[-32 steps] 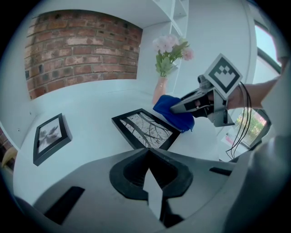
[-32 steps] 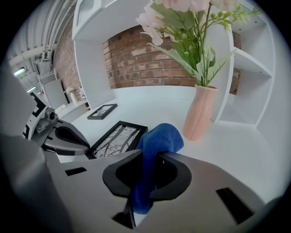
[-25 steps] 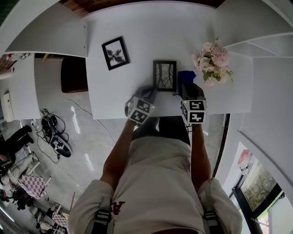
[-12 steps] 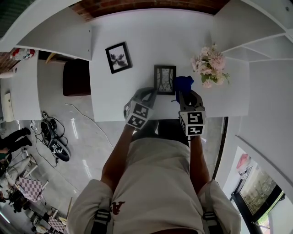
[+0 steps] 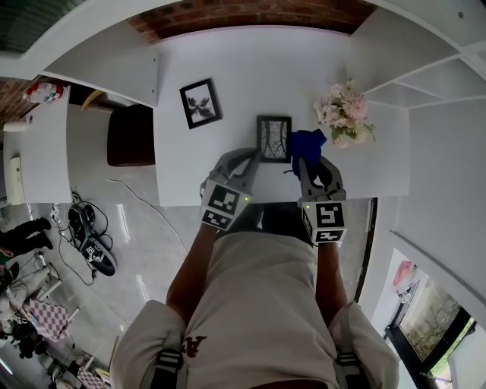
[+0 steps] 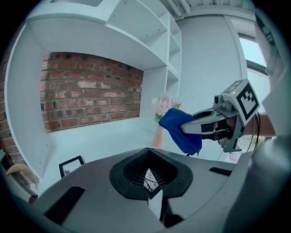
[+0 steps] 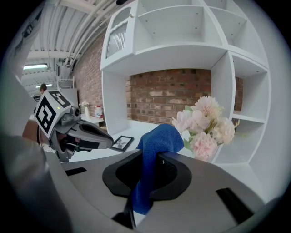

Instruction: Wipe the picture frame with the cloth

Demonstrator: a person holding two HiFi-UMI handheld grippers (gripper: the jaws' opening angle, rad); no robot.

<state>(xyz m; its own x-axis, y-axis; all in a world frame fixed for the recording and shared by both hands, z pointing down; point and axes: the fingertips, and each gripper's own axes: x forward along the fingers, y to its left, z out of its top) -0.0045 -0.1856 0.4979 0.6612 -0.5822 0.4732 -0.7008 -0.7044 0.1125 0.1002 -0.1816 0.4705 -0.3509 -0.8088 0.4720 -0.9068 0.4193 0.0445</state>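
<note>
A small black picture frame (image 5: 273,139) stands at the middle of the white table (image 5: 228,76). My left gripper (image 5: 257,156) is shut on its lower left corner; in the left gripper view a sliver of the frame (image 6: 150,179) shows between the jaws. My right gripper (image 5: 306,161) is shut on a blue cloth (image 5: 307,143), which hangs bunched just right of the frame and touches its right edge. The right gripper view shows the cloth (image 7: 154,150) draped out of the jaws, with the left gripper (image 7: 95,136) beside it.
A second black-framed picture (image 5: 201,102) lies on the table to the left. A bunch of pink flowers (image 5: 344,112) stands to the right of the cloth. White shelves (image 5: 425,45) flank the table and a brick wall (image 5: 250,11) runs behind it.
The right gripper has drawn back a little with the blue cloth, which now hangs against the frame's right side. The left gripper stays on the frame.
</note>
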